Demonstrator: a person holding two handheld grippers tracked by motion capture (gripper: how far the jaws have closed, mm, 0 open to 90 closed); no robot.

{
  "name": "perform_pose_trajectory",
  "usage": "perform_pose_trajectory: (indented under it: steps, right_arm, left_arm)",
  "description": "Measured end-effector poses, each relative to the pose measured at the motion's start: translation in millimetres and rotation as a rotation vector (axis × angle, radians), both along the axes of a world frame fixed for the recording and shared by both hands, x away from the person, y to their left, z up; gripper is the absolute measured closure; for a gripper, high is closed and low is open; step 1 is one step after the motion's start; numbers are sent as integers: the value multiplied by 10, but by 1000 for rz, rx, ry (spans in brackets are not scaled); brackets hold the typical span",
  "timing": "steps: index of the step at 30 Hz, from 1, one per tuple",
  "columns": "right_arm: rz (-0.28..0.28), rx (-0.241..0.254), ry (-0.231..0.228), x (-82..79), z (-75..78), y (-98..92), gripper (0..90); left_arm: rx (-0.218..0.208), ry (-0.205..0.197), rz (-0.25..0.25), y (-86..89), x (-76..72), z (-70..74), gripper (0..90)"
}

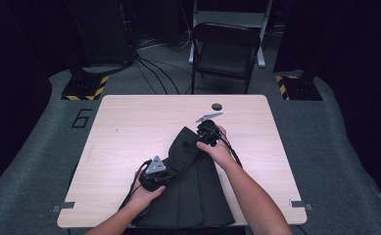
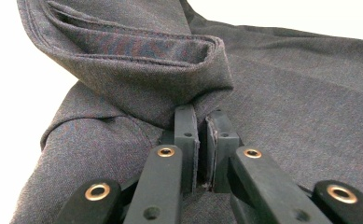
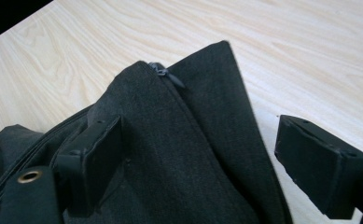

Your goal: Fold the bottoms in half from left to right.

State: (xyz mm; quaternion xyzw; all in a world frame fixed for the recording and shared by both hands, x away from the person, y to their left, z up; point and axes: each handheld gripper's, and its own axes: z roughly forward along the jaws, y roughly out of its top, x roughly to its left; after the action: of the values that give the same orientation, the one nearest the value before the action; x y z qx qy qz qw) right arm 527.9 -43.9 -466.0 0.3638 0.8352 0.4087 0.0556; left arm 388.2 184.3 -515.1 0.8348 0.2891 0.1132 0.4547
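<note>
A dark grey garment [image 1: 193, 193] lies on the near half of the wooden table [image 1: 129, 127], its narrow end pointing away from me. My left gripper [image 1: 170, 170] is at the garment's left edge. In the left gripper view the left gripper [image 2: 201, 114] is shut on the cloth just under a folded, stitched hem [image 2: 137, 60]. My right gripper [image 1: 202, 135] is at the garment's far tip. In the right gripper view the right gripper [image 3: 200, 135] stands wide open, with the garment's corner [image 3: 193, 168] and its zipper pull [image 3: 163, 71] between the jaws and the pads off the cloth.
A small dark round spot [image 1: 217, 106] sits on the table's far side. A black folding chair [image 1: 226, 49] stands behind the table with cables on the floor around it. Bare wood lies to the left, right and far side of the garment.
</note>
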Motion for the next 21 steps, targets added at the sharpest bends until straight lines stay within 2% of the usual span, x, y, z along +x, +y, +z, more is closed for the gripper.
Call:
perform_pose_trajectory:
  steps: [2, 4, 5, 6, 9, 11, 15, 17, 18, 19, 21]
  right_arm:
    - [24, -5, 17, -10, -7, 17, 230]
    - [45, -21, -6, -25, -6, 26, 326]
    - [50, -27, 10, -44, 7, 25, 377]
    - [55, -37, -5, -52, 13, 21, 440]
    - [45, -60, -1, -78, 37, -7, 614]
    - [49, -68, -14, -82, 49, -39, 693]
    - [56, -71, -27, -109, 78, -62, 760]
    - [65, -76, -46, -117, 91, -68, 772]
    - [62, -74, -47, -125, 101, -72, 777]
    - [55, -61, -57, -127, 114, -77, 781]
    - [47, -58, -54, -137, 130, -89, 784]
  left_arm:
    - [-1, 1, -3, 6, 3, 2, 844]
    - [-6, 0, -2, 10, 6, 1, 841]
    - [-5, 0, -6, 18, 12, 4, 841]
    - [-7, 0, -5, 20, 13, 4, 839]
    - [-10, -3, -2, 16, 10, 2, 836]
    - [-13, -11, 6, 7, 5, -2, 830]
    - [-16, -4, -10, 22, 11, 17, 786]
    - [-26, 30, -19, 35, 21, 72, 712]
    - [-38, 36, -9, 41, 16, 136, 654]
    - [-33, 36, -12, 55, 17, 171, 595]
    - [-40, 38, 1, 81, 17, 240, 543]
